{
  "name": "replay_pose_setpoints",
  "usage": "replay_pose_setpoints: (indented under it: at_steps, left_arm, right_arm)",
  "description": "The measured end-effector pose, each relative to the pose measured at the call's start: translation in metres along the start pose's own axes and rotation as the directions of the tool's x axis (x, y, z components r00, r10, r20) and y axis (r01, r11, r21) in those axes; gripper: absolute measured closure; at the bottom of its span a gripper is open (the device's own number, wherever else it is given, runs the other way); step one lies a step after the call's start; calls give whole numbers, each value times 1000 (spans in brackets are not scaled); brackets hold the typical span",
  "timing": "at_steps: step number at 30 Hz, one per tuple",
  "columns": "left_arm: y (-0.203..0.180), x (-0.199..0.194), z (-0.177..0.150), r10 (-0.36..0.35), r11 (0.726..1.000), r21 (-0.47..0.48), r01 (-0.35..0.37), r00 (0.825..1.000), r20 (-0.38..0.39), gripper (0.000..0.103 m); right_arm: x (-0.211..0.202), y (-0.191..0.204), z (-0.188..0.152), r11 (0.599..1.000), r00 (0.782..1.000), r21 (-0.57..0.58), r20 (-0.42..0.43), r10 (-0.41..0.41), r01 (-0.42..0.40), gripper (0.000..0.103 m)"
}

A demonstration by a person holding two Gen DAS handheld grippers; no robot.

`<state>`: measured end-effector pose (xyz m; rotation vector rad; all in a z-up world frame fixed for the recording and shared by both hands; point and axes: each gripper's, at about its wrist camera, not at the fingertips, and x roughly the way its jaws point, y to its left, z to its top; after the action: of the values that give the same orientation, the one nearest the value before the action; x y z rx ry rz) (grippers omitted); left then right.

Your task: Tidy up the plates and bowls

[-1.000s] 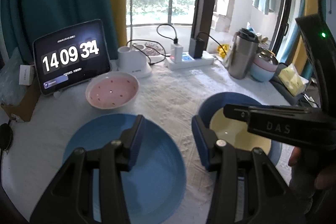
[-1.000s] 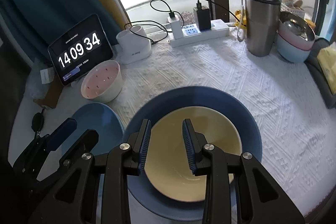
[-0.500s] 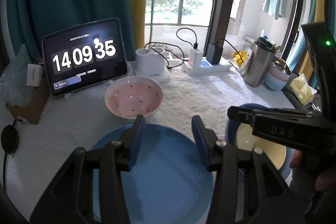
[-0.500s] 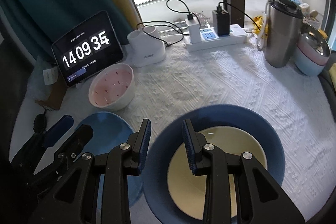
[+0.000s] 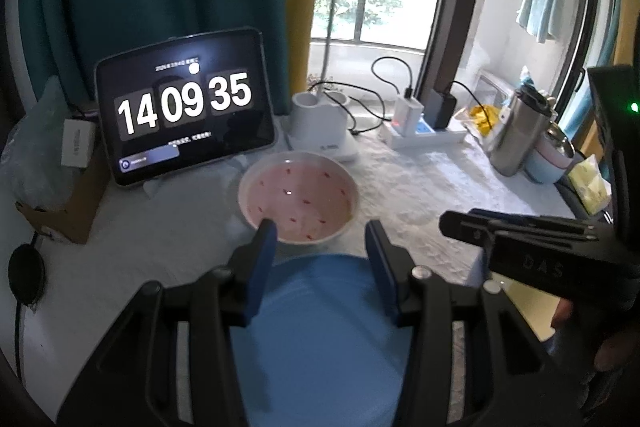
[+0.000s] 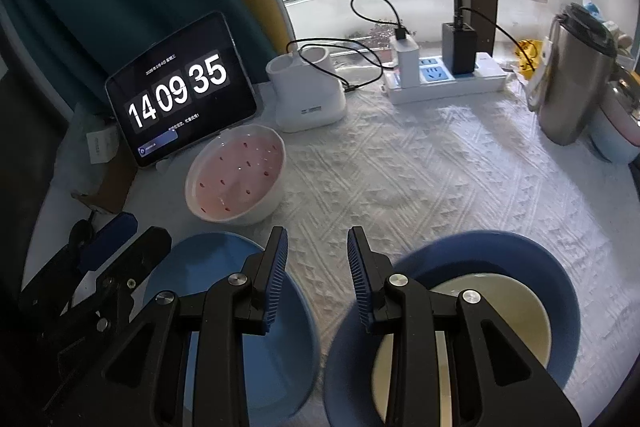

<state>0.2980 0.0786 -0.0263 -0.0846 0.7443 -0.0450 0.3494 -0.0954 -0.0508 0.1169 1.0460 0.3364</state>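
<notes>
So both my grippers are empty right now. My left gripper hangs over the light blue plate, fingers partly open with nothing between them, pointing at the pink bowl. That bowl sits just in front of the clock tablet on the white textured surface. My right gripper is also partly open and holding nothing. Well to the right of the tablet and nearer me, the yellow bowl sits inside the dark blue plate.
</notes>
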Motion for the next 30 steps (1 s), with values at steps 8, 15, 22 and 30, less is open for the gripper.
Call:
replay_pose_setpoints:
  at_steps: [8,15,22,30]
  left_arm:
    - [26,12,10,19,1000,-16,-19,1000,-9,55]
    - [44,26,18,38,999,-27,-38,999,-8,55]
    - [61,54,18,31,997,-66,-34,998,-51,55]
    - [73,86,18,3,993,-121,-18,993,-121,55]
  right_arm:
    - [17,18,9,1000,1000,-12,-21,5,-5,70]
    - [35,32,17,1000,999,-28,-41,-8,6,70]
    - [55,36,27,1000,998,-21,-62,-14,13,70]
    - [81,36,37,1000,995,15,-101,-25,26,70]
